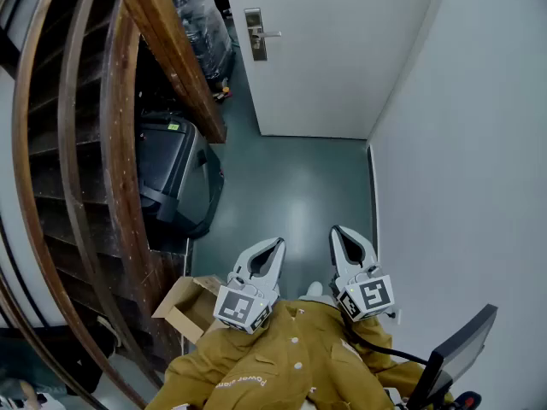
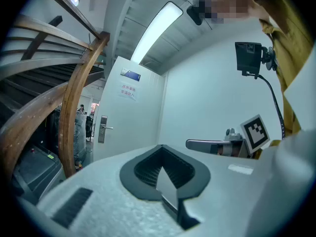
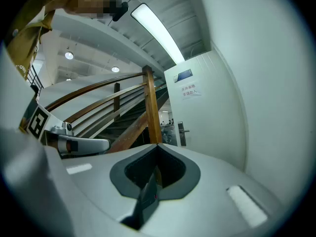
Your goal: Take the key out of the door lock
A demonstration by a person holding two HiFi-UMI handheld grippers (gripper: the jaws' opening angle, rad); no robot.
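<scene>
**Approach Geometry: Tools to Door Lock**

The left tool (image 1: pixel 275 244) and the right tool (image 1: pixel 337 231) were held close to the body, side by side and pointing down the corridor. Each gripper view showed its own jaws pressed together with nothing between them.

The door (image 1: pixel 342 49) stood shut at the far end of the floor (image 1: pixel 291 186), well apart from both tools. The lock plate (image 1: pixel 255 34) was mounted near the door's left edge, with the handle (image 1: pixel 272 34) projecting to the right from it. The key could not be made out at this range; if present, it sat in that plate, probably below the handle.

From the tools, the plate lay straight ahead and slightly to the left. In the head view the left tool lined up more closely with the plate, while the right tool reached a little further forward; neither was clearly nearer. The stair rail (image 1: pixel 171 49) crowded the left side of the corridor and the wall (image 1: pixel 461 143) bounded the right.

A key seated in the lock would probably point out of the door face, back along the corridor. Withdrawal would therefore run toward the person, once a tool had been opened and closed on the key.
</scene>
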